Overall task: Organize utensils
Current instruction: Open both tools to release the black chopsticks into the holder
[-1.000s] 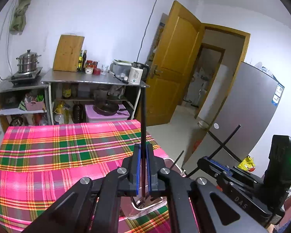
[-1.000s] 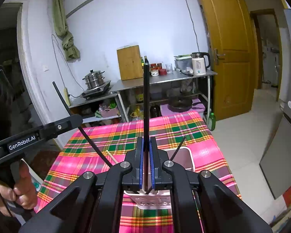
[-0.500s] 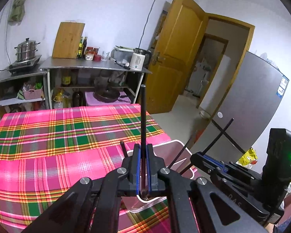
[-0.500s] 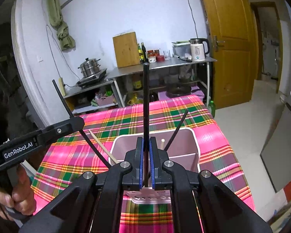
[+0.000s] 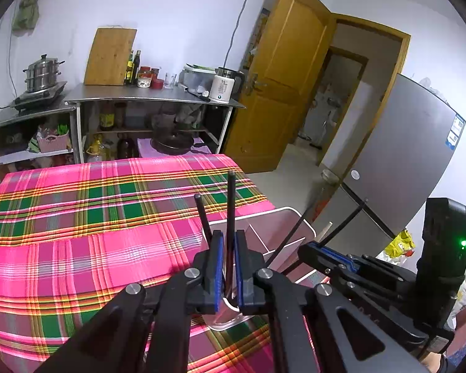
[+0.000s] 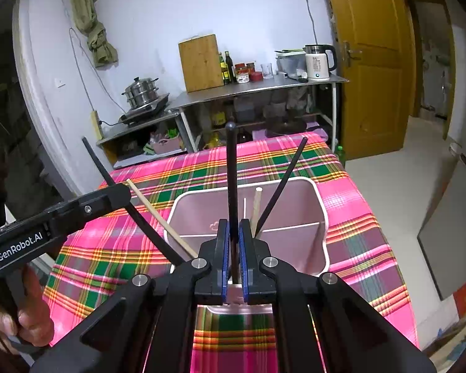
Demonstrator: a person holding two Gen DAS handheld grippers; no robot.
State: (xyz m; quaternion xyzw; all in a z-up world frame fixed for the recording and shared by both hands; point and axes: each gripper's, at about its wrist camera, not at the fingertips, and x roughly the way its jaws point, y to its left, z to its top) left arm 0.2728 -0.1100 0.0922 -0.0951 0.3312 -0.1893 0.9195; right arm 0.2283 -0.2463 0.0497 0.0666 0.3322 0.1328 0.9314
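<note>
Step in hand, as I judge it: dropping chopsticks into the pink divided holder (image 6: 321,217), which is sitting on the plaid table (image 5: 77,217) near its 4 o'clock corner in the left view; right claw (image 6: 234,261) is clamped on a black chopstick (image 6: 232,186), upright, over the near compartment; left claw (image 5: 229,267) is holding its own black chopstick (image 5: 231,205), pads looking slightly apart from the stick, so grip may be loosening, cannot tell for sure; lower end is hidden behind the claw, seemingly over the holder's near corner.

Already standing in the holder: another black stick (image 6: 282,183) leaning toward 1 o'clock, a pale wooden stick (image 6: 257,205), a second wooden one (image 6: 158,214) leaning toward 10 o'clock.

Next move, by my reading: lowering each tip inside the rim, then opening the claw, keeping sticks clear of the divider and of each other.

Writing: "GenRobot.AI" on the left claw body (image 6: 19,245); "DAS" faintly on the right claw body, barely legible; kettle (image 6: 318,62) and fridge sticker (image 5: 455,132) text is too small.
</note>
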